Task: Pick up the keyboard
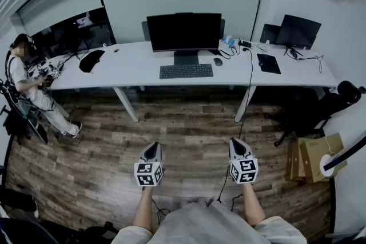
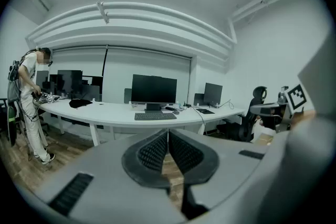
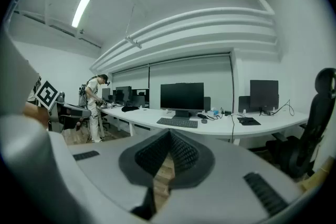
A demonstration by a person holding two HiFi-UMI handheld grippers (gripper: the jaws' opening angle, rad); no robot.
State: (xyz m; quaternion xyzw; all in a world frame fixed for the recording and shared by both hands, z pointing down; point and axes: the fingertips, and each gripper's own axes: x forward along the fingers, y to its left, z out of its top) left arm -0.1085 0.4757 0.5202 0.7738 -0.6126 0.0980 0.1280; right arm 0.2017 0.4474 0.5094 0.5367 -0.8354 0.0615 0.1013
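Note:
A dark keyboard [image 1: 186, 71] lies on the long white desk [image 1: 137, 68], just in front of the black monitor [image 1: 183, 32]. It also shows far off in the left gripper view as the keyboard [image 2: 155, 116] and in the right gripper view as the keyboard [image 3: 178, 123]. My left gripper [image 1: 152, 151] and right gripper [image 1: 237, 147] hover over the wood floor, well short of the desk. Both point toward it, slightly downward. The left gripper [image 2: 168, 135] and the right gripper [image 3: 168, 134] each have their jaws shut with nothing between them.
A mouse [image 1: 218, 62] sits right of the keyboard, with cables and a black pad [image 1: 268, 63] beyond. A second monitor [image 1: 298, 31] stands at the right. A person [image 1: 28, 86] stands at the desk's left end. A black chair [image 1: 320, 106] and cardboard boxes [image 1: 311, 158] are at right.

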